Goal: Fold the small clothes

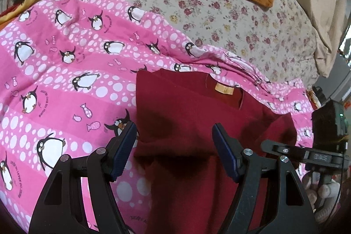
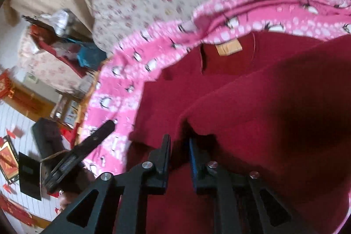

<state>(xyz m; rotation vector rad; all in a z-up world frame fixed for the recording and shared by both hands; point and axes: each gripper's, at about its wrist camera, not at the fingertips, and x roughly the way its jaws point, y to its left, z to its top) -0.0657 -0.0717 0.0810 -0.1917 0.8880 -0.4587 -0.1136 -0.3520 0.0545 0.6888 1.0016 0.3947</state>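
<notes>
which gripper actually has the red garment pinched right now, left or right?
The right gripper: its jaws are nearly closed on a fold of the red garment. The left gripper stands wide open above the cloth, gripping nothing.

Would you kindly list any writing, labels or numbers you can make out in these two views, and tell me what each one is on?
Nothing can be read with confidence.
Pink penguin blanket: small curved lettering beside the penguins, too small and distorted to read.
Tan tag at the neck of the dark red garment: faint marks, unreadable.
Display on the right tool, seen from the left wrist view: characters too blurred to read.
Red decorations in the background of the right wrist view: blurred, unreadable.
</notes>
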